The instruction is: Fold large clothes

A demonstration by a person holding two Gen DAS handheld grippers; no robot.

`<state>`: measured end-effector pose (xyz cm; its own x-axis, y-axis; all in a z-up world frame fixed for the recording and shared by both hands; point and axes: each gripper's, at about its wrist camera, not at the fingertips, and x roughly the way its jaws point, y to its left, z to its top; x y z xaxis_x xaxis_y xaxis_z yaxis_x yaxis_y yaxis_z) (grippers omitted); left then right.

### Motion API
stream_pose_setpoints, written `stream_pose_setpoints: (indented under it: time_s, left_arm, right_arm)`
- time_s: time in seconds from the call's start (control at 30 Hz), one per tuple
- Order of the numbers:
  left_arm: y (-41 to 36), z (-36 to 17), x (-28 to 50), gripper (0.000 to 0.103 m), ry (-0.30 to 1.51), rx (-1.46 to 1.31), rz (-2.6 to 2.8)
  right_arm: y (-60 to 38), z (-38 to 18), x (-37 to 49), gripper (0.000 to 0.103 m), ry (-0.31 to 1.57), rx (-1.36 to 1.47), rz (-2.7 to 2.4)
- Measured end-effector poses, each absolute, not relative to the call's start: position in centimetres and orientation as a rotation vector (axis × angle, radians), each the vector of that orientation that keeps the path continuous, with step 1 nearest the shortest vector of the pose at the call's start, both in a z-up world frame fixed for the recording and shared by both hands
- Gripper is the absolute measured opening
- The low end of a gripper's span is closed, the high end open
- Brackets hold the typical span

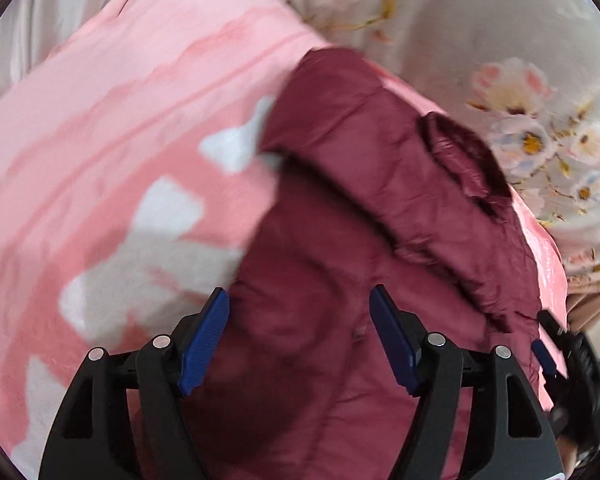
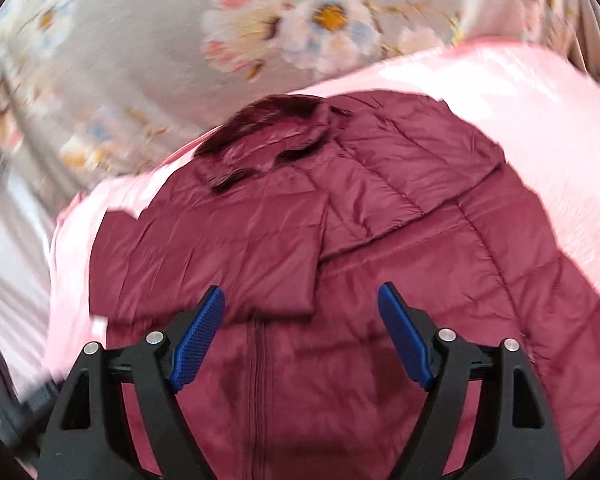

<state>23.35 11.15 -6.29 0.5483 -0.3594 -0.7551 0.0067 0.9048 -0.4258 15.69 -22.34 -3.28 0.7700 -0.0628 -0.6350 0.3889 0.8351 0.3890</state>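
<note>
A maroon quilted jacket (image 2: 380, 220) lies front up on a pink blanket (image 2: 520, 80), collar (image 2: 272, 136) at the far end. One sleeve (image 2: 220, 248) is folded across the chest, and the zipper (image 2: 256, 360) runs toward me. My right gripper (image 2: 300, 288) hovers open over the lower front with nothing between its blue pads. In the left wrist view the same jacket (image 1: 340, 200) fills the centre and right, blurred. My left gripper (image 1: 298, 292) is open just above the fabric and grips nothing. A black finger (image 1: 572, 356) of the other gripper shows at the right edge.
The pink blanket (image 1: 100, 120) carries white patches and spreads left of the jacket. A grey bedcover with a flower print (image 2: 140, 40) lies beyond the collar and is also seen as floral cover (image 1: 500, 40). Pale striped fabric (image 2: 4, 240) sits at the left edge.
</note>
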Motion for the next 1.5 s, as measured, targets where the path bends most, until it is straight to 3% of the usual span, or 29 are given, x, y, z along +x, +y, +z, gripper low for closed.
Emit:
stream_pose_setpoints:
  time_s: [0.1, 0.17, 0.2, 0.23, 0.43, 0.53, 0.87, 1.13, 1.17, 1.23, 1.27, 1.3, 1.5]
  left_arm:
    - [11.4, -6.9, 23.1, 0.069, 0.954, -0.372, -0.226]
    - [10.8, -7.0, 22.9, 0.069, 0.948, -0.334, -0.216]
    - [10.6, -7.0, 22.8, 0.069, 0.943, -0.313, -0.213]
    - [10.4, -7.1, 22.6, 0.069, 0.934, -0.285, -0.213]
    - [10.8, -7.0, 22.8, 0.070, 0.933, -0.282, -0.230]
    - [11.4, -6.5, 23.6, 0.069, 0.957, -0.365, -0.246]
    - [11.0, -2.1, 30.5, 0.069, 0.939, -0.526, -0.299]
    - [9.5, -5.8, 37.8, 0.068, 1.036, -0.620, -0.256]
    - [9.5, -6.3, 38.2, 0.061, 1.039, -0.619, -0.243]
    - [9.3, -6.8, 38.7, 0.034, 1.041, -0.580, -0.214]
    - [9.1, -7.0, 38.9, 0.009, 1.039, -0.532, -0.197]
    - [8.8, -7.3, 39.0, 0.003, 1.039, -0.504, -0.202]
    - [7.4, -7.7, 38.0, 0.002, 0.974, -0.293, -0.136]
  right_arm:
    - [-22.0, -4.4, 18.0, 0.066, 0.713, 0.506, -0.203]
    - [-21.8, -5.5, 19.7, 0.040, 0.780, 0.493, -0.179]
    - [-21.8, -5.7, 20.2, 0.015, 0.797, 0.496, -0.180]
    - [-21.9, -5.4, 20.3, 0.005, 0.786, 0.498, -0.181]
    - [-23.3, 4.6, 18.9, 0.003, 0.535, 0.300, -0.256]
    - [-25.5, 7.3, 19.2, 0.003, 0.502, 0.169, -0.366]
    - [-32.7, 0.7, 20.0, 0.003, 0.654, 0.177, -0.458]
    - [-34.2, -3.0, 19.9, 0.003, 0.712, 0.238, -0.421]
    - [-34.4, -3.5, 19.9, 0.003, 0.725, 0.246, -0.423]
    - [-34.6, -4.6, 20.1, 0.003, 0.754, 0.257, -0.421]
    - [-34.6, -5.3, 20.1, 0.003, 0.772, 0.259, -0.419]
    - [-34.5, -5.8, 20.1, 0.003, 0.784, 0.262, -0.414]
    - [-34.0, -6.8, 20.0, 0.004, 0.809, 0.249, -0.409]
